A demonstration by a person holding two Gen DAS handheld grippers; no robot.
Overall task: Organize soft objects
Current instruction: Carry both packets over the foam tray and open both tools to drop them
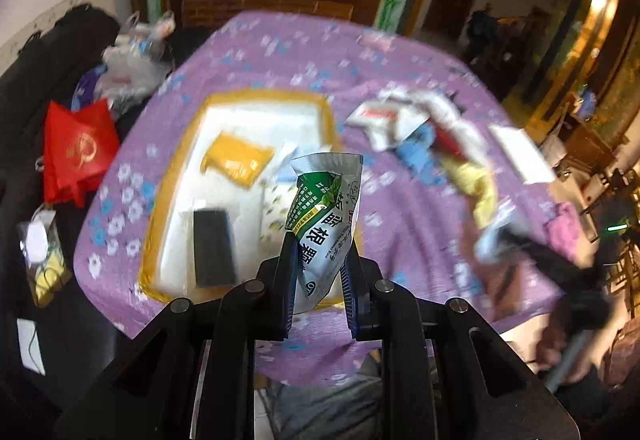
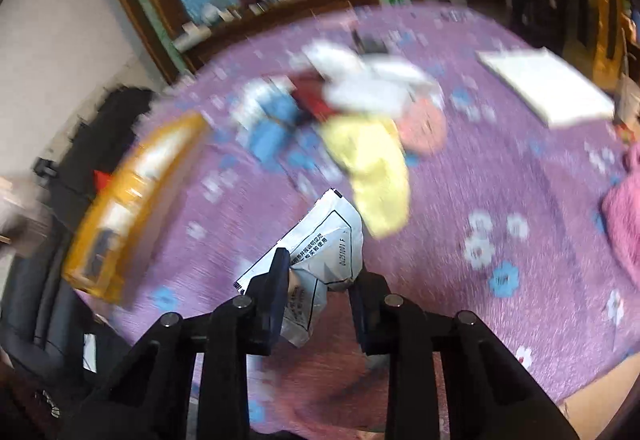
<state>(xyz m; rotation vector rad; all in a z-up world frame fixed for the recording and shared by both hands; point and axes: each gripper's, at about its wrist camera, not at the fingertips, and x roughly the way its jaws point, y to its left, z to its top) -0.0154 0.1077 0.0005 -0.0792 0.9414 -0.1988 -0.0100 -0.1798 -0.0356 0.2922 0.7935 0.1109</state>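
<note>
My left gripper (image 1: 319,254) is shut on a green and white sachet (image 1: 326,215) and holds it upright above the near edge of a yellow-rimmed white tray (image 1: 240,99). The tray holds a yellow pouch (image 1: 236,157), a black flat object (image 1: 212,248) and a few light packets. My right gripper (image 2: 320,274) is shut on a crumpled white sachet (image 2: 320,252) above the purple flowered cloth (image 2: 520,179). A pile of soft items lies behind it: a yellow cloth (image 2: 372,167), blue packets (image 2: 272,127), white packets (image 2: 360,83). The right gripper also shows blurred in the left wrist view (image 1: 496,244).
A white flat pad (image 2: 548,83) lies at the far right of the table. A pink soft item (image 2: 624,224) sits at the right edge. A red bag (image 1: 76,151) and plastic bags (image 1: 132,63) lie left of the table on dark furniture. A wooden cabinet stands behind.
</note>
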